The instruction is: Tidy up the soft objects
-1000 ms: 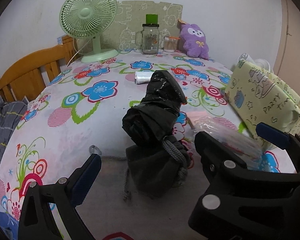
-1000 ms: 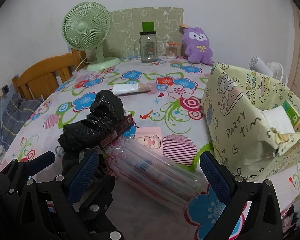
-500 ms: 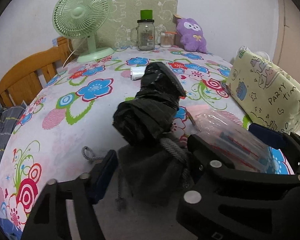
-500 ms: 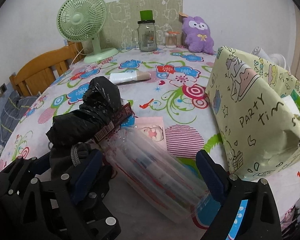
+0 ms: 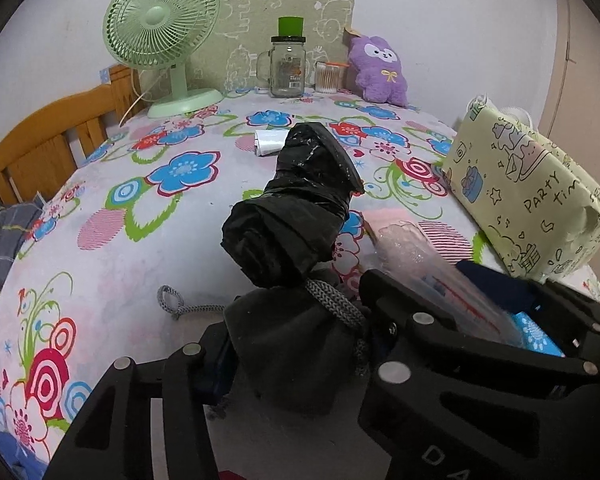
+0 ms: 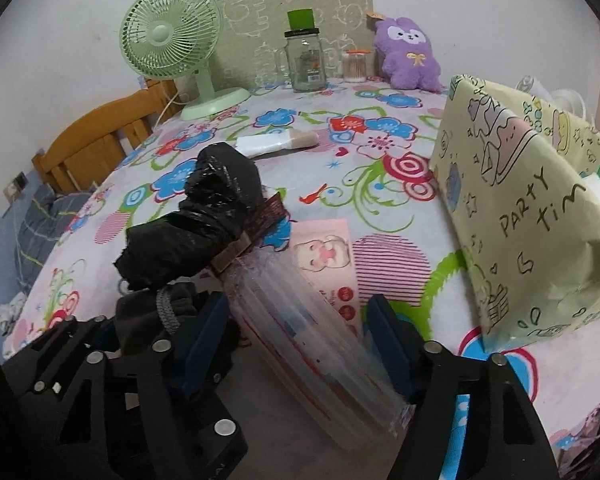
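The left claw (image 5: 300, 344) has just been closing, and its two black fingers now squeeze a dark grey cloth pouch (image 5: 292, 344) with a grey cord (image 5: 332, 300) tied around its top. The pouch sits on the tabletop (image 5: 112, 280), low in the left wrist view at about 6 o'clock. Right next to it, toward 3 o'clock, the right claw (image 6: 300, 332) has just been closing too. A clear plastic pack (image 6: 312, 320) lies between its blue pads (image 6: 384, 332). The pads sit right against the pack's sides, but I cannot tell if they press it yet. A black plastic bundle (image 5: 296, 204) leans on top of the pouch and sticks up toward 12 o'clock. In the right wrist view a brown label (image 6: 256, 232) hangs on the bundle where it meets the clear pack. A pink card (image 6: 324, 252) lies flat just past the pack. At 2 o'clock stands a big pale green box wrapped in party paper (image 5: 532, 196). A small white roll (image 5: 270, 142) lies behind the bundle. Far back at 12 o'clock are a glass jar (image 5: 286, 68) with a green top, a little tub of cotton sticks (image 5: 327, 77) and a purple plush toy (image 5: 378, 70). A green fan (image 5: 164, 36) stands at 11 o'clock, and a wooden chair (image 5: 48, 144) is at 9 o'clock.
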`<state>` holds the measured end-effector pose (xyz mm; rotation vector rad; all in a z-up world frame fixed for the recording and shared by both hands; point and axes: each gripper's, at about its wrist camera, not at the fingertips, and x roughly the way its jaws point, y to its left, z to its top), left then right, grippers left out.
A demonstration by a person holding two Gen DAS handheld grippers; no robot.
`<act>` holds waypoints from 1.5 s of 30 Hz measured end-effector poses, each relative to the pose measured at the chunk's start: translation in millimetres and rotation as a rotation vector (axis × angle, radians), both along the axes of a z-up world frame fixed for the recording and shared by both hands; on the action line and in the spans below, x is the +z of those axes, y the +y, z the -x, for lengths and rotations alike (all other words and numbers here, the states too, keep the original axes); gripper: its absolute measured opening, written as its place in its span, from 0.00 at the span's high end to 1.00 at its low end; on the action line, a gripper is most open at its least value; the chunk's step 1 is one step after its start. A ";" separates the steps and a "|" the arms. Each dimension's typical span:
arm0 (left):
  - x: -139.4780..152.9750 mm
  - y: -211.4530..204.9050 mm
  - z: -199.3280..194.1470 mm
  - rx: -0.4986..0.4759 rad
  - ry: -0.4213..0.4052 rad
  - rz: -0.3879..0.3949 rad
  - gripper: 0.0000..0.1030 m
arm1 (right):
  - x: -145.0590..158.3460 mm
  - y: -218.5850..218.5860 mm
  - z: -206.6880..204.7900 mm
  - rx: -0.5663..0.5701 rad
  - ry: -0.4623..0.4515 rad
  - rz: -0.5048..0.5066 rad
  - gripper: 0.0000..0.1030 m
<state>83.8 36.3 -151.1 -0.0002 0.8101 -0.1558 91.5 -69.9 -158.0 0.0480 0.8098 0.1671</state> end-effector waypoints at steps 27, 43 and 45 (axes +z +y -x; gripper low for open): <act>10.0 3.4 6.3 0.040 -0.008 -0.031 0.47 | 8.0 8.4 3.4 0.016 -0.006 0.042 0.75; 48.8 -2.0 14.8 0.078 -0.090 -0.024 0.48 | 49.6 3.4 10.6 0.033 -0.094 0.036 0.76; 53.4 -2.8 14.5 0.080 -0.091 -0.020 0.48 | 54.8 3.1 11.3 0.037 -0.102 0.043 0.76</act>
